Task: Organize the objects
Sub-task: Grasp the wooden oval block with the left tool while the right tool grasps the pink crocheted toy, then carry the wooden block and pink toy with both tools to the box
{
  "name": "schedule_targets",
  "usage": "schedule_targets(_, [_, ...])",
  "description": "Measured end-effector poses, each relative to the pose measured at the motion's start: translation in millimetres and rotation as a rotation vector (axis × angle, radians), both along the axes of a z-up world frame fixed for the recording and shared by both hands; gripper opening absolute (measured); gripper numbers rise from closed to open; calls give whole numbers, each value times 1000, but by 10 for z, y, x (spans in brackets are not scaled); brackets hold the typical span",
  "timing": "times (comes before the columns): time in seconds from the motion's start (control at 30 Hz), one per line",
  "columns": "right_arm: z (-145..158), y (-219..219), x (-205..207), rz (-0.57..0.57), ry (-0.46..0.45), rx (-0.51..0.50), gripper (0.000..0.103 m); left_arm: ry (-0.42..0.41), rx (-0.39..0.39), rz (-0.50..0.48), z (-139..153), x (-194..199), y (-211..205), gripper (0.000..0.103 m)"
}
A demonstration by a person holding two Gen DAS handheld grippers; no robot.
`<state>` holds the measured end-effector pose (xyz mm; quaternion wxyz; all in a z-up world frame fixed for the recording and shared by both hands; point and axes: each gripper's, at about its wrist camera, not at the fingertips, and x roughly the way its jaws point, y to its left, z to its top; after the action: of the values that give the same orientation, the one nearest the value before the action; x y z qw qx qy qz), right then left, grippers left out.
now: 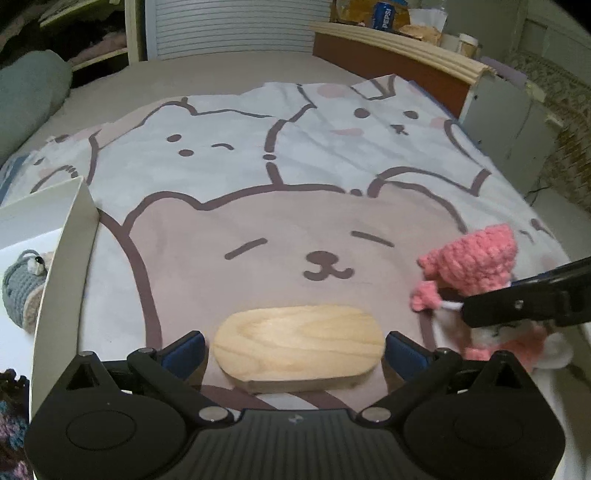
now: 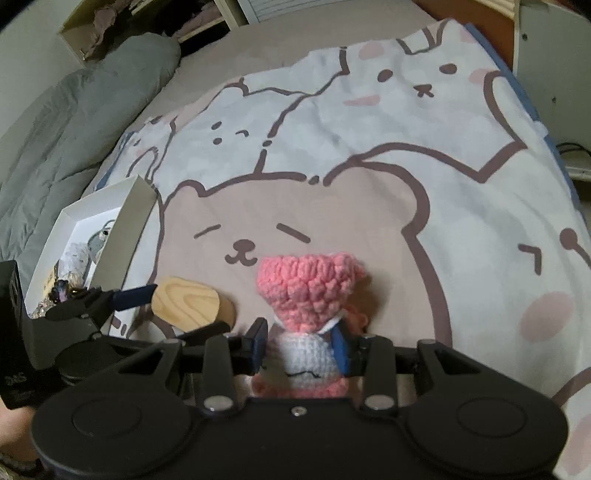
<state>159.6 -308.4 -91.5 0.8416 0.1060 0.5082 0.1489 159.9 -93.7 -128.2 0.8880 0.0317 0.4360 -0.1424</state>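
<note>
Wooden block sits loose between wide left gripper; right gripper clamps pink doll; box lower-left maybe half-filled.

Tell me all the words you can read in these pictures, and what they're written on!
"PEPSI" on the blue can, which stands on the shelf behind the bed's headboard.
Packets beside the can: print too blurred to read.
No readable words on the blanket, the wooden block or the white box.
</note>
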Motion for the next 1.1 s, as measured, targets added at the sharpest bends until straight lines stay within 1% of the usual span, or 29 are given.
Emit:
schedule_targets(0.07, [-9,-7,3,-2,1,2,38,2,-25,11,-15,10,23,100])
schedule_targets(0.13, [-21,-16,-2,-3,3,0,38,6,-43,5,-17,12,35,93])
schedule_targets(0.3, [-39,-16,26,-6,7,0,38,0,-31,-22,20,-10,23,93])
schedule_targets(0.43, [14,-28,23,-14,-7,20,38,-27,-43,-26,170,-36,101,93])
schedule_targets(0.57, [156,11,19,-12,-49,20,38,-85,-44,-18,425,-65,226,93])
schedule_targets(0.7, [309,120,35,-1,-84,21,38,-131,-48,21,643,-96,405,93])
schedule_targets(0.83, [470,248,70,3,-116,26,38,-142,-85,58,812,-126,602,93])
schedule_targets(0.97, [663,371,109,1,-154,44,38,-188,-90,98,989,-152,809,93])
schedule_targets(1.1, [864,569,167,20,-192,46,38,-228,-121,155,1159,-160,1085,93])
